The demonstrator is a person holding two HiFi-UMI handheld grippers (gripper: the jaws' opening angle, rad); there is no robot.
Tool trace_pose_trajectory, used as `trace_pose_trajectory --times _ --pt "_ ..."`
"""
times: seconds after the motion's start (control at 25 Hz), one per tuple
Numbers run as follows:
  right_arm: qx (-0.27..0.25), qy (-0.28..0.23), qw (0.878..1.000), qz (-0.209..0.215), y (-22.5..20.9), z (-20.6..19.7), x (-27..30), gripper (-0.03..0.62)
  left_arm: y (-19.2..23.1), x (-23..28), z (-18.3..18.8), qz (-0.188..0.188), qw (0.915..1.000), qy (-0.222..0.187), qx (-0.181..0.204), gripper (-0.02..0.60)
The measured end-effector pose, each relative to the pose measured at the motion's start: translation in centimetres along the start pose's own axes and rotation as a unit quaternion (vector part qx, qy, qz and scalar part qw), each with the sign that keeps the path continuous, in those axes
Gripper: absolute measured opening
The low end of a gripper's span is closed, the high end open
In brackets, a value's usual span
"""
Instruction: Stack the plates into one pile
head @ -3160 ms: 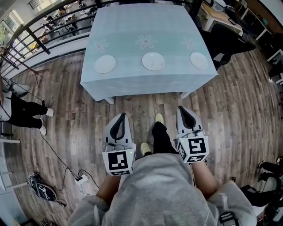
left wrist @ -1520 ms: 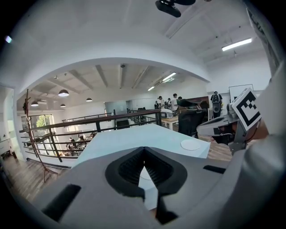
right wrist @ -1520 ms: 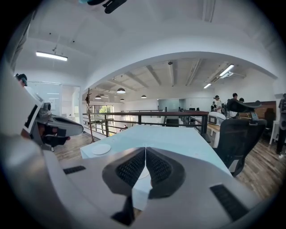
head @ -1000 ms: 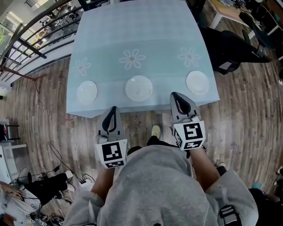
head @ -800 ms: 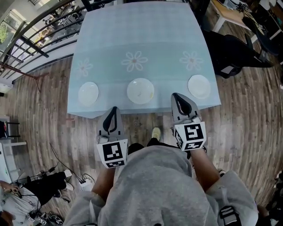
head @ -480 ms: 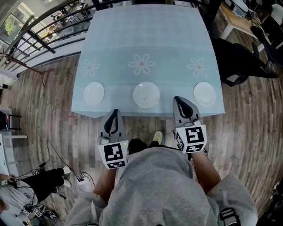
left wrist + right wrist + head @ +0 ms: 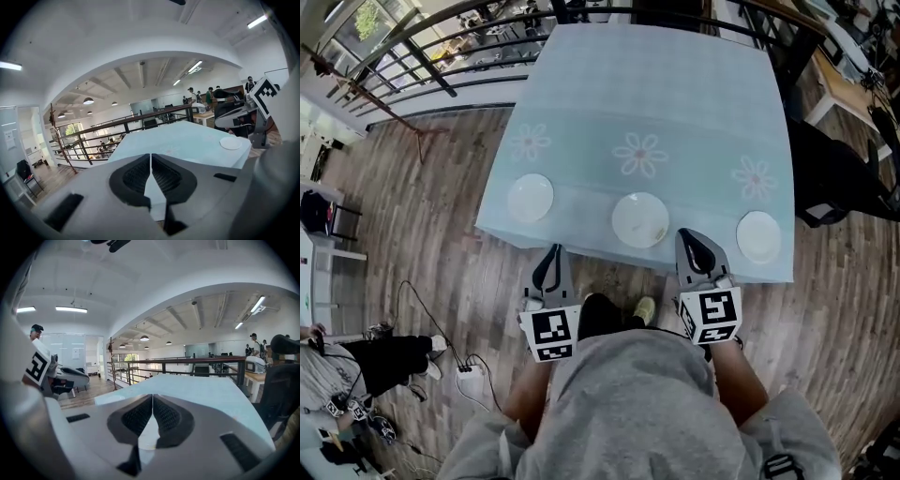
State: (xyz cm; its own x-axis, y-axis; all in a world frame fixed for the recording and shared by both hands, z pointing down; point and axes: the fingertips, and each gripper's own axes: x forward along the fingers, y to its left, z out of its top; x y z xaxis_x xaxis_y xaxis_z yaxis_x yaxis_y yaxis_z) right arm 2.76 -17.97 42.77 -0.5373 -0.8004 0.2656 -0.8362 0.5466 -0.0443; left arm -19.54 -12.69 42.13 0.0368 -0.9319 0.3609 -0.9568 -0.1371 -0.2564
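Observation:
Three white plates lie in a row along the near side of a table (image 7: 656, 103) with a light blue cloth: the left plate (image 7: 530, 198), the middle plate (image 7: 640, 219) and the right plate (image 7: 758, 235). My left gripper (image 7: 552, 251) is shut and empty, its tip at the table's near edge between the left and middle plates. Between the middle and right plates my right gripper (image 7: 688, 234) reaches just over the edge, shut and empty too. In the left gripper view the shut fingertips (image 7: 150, 155) point across the table, with a plate (image 7: 231, 143) near its right corner.
A dark railing (image 7: 469, 47) runs behind the table at the left. A black chair (image 7: 834, 178) stands to the right of the table. Cables and a power strip (image 7: 469, 370) lie on the wooden floor at lower left, beside a seated person (image 7: 356, 361).
The table and plates have come closer and shifted right in the head view. Both grippers have moved forward to the table's near edge. Both stay shut.

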Motion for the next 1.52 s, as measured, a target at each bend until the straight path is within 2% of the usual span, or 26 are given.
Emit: trace_pose_trajectory --times 0.2,0.36,0.52,0.76,1.08,1.52 --pt "-0.002 0.01 1.0 0.024 1.5 -0.8 0.8 0.026 1.9 0.0 -2.3 0.028 0.999 0.024 0.026 0.028" --pt "-0.004 0.018 0.999 0.028 1.7 -1.5 0.9 0.026 2.8 0.7 -4.5 0.03 0.9984 0.048 0.0 0.057" --pt "-0.005 0.023 0.999 0.028 1.5 -1.7 1.3 0.026 4.1 2.1 -7.1 0.044 0.9965 0.072 -0.001 0.088" --pt "-0.01 0.034 0.999 0.028 2.0 -2.2 2.2 0.026 6.5 4.7 -10.6 0.045 0.9925 0.107 0.04 0.112" --pt "-0.015 0.047 0.999 0.02 2.1 -2.3 4.1 0.026 7.9 9.7 -14.8 0.009 0.9813 0.159 0.108 0.127" --pt "-0.016 0.069 0.997 0.011 1.8 -1.7 7.6 0.026 8.7 15.1 -20.2 -0.039 0.9562 0.239 0.164 0.127"
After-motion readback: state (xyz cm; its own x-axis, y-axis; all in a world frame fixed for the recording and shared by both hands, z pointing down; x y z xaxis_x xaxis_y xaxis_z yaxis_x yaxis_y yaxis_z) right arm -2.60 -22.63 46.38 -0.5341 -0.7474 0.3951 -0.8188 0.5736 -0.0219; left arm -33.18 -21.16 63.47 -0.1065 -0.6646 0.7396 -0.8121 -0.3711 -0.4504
